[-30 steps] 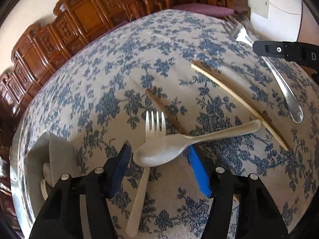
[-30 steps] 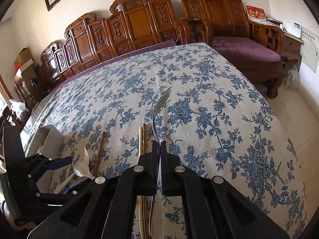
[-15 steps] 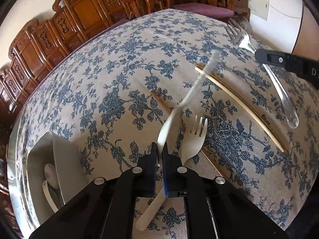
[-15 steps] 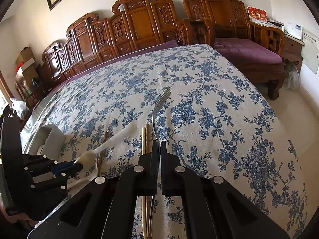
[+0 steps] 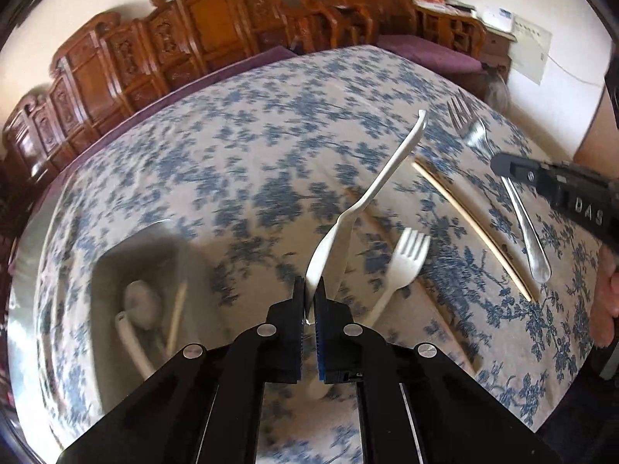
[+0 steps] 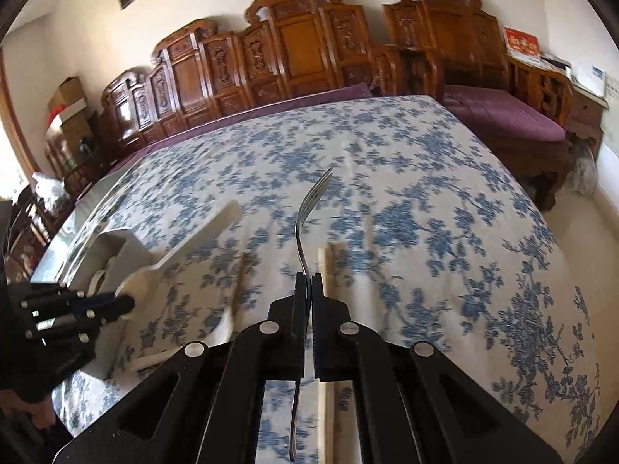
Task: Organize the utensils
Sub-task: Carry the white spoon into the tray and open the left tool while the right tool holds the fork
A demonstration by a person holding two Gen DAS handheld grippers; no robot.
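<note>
My left gripper [image 5: 308, 290] is shut on the bowl of a white plastic spoon [image 5: 371, 189], held above the table with its handle pointing up and away. A white plastic fork [image 5: 410, 259] lies on the cloth just right of it. The right gripper [image 6: 310, 282] is shut on the neck of a metal fork [image 6: 315, 193], tines pointing away. In the left wrist view that right gripper [image 5: 501, 164] and the metal fork [image 5: 522, 216] sit at the right. A white utensil tray [image 5: 104, 270] at the left holds a spoon [image 5: 141, 301] and other pieces.
A pair of pale chopsticks [image 5: 464, 220] lies between the plastic fork and the metal fork. A darker stick [image 6: 241, 278] lies on the blue-flowered tablecloth [image 6: 406, 178]. Carved wooden benches [image 6: 301, 46] line the far side. A person's hand [image 5: 609, 297] is at the right edge.
My left gripper closed on the white spoon's bowl and lifted it, swinging the handle upward. The white plastic fork shifted to the right. The right gripper still holds the metal fork, moved slightly.
</note>
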